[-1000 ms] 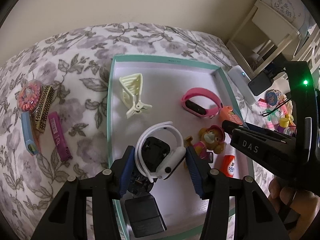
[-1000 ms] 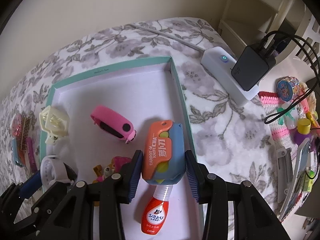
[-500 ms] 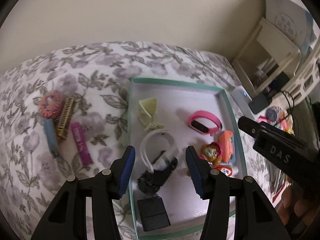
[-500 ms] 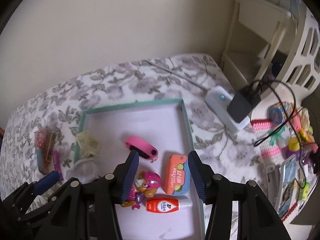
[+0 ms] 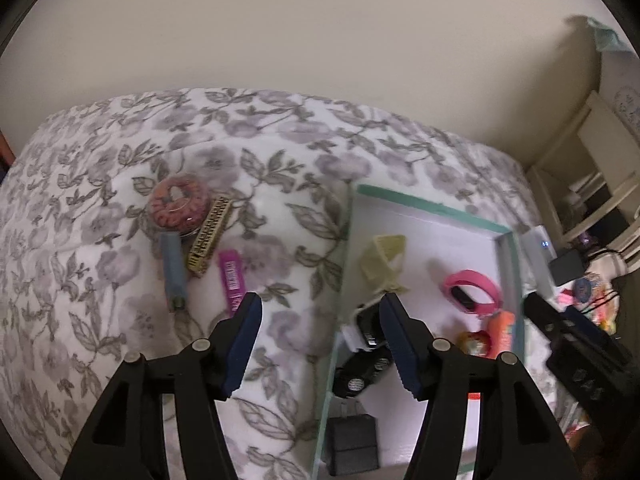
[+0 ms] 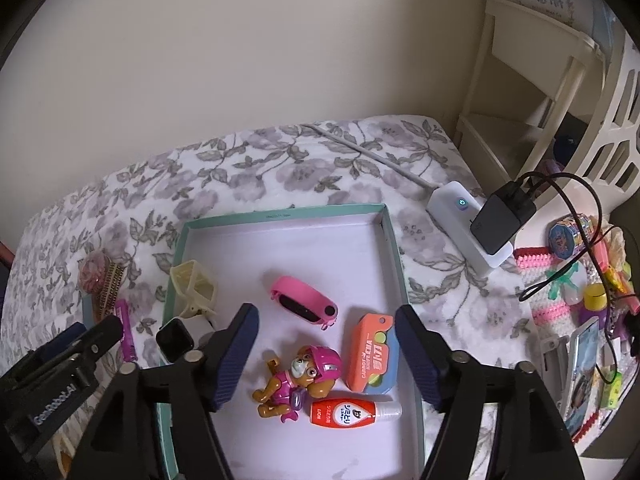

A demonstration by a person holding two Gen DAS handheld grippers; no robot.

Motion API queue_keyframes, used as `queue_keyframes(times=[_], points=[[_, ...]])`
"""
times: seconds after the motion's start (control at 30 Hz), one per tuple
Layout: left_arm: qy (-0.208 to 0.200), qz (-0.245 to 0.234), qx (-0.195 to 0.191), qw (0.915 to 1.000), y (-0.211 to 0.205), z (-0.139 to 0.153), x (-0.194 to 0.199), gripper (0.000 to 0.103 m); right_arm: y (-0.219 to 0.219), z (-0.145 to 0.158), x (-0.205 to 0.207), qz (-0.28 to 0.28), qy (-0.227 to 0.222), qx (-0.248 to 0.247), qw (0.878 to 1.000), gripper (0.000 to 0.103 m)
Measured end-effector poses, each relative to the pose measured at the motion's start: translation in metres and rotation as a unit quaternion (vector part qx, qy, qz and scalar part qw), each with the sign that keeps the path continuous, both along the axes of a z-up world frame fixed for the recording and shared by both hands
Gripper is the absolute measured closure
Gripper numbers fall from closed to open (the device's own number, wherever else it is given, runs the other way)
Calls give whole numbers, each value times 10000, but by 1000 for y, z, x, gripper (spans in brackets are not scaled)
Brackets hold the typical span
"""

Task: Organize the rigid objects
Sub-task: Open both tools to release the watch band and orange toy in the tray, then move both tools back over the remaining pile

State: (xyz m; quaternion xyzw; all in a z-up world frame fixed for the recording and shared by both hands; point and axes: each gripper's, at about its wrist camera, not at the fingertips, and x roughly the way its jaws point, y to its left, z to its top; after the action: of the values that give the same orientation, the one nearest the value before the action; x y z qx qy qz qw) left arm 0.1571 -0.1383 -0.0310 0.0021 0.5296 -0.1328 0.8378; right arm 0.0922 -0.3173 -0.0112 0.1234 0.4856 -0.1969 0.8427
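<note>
Tray (image 6: pixel 394 248) holds watch (image 6: pixel 175 339), knife (image 6: pixel 372 356), toy (image 6: pixel 298 376); I see comb (image 5: pixel 208 236), pink tube (image 5: pixel 232 280) left outside; left gripper (image 5: pixel 320 340), right gripper (image 6: pixel 326 354) jaws opening, both empty

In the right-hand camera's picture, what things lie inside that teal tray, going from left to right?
Cream hair claw → smartwatch → pink fitness band → orange carrot knife. The puppy toy and glue bottle overlap these, so I left them out.

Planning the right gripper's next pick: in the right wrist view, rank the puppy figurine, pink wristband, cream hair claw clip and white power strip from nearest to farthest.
From the right gripper, its jaws opening and empty:
1. Puppy figurine, between the jaws, in the tray.
2. Pink wristband, just beyond.
3. Cream hair claw clip, tray's left.
4. White power strip, outside, far right.
</note>
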Motion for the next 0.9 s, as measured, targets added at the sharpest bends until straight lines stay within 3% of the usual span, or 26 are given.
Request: queue_keyframes(times=[0.13, 0.27, 0.5, 0.9], points=[[-36, 42, 81, 10000, 5, -4, 2, 39, -1, -3, 2, -54, -1, 32, 10000, 19], [-107, 74, 138, 9998, 10, -4, 5, 18, 0, -4, 3, -34, -56, 61, 10000, 13], [-197, 175, 142, 9996, 18, -2, 11, 15, 2, -6, 6, -23, -122, 138, 9998, 5], [-95, 361, 57, 9993, 32, -11, 24, 12, 10, -17, 15, 39, -1, 13, 10000, 3]])
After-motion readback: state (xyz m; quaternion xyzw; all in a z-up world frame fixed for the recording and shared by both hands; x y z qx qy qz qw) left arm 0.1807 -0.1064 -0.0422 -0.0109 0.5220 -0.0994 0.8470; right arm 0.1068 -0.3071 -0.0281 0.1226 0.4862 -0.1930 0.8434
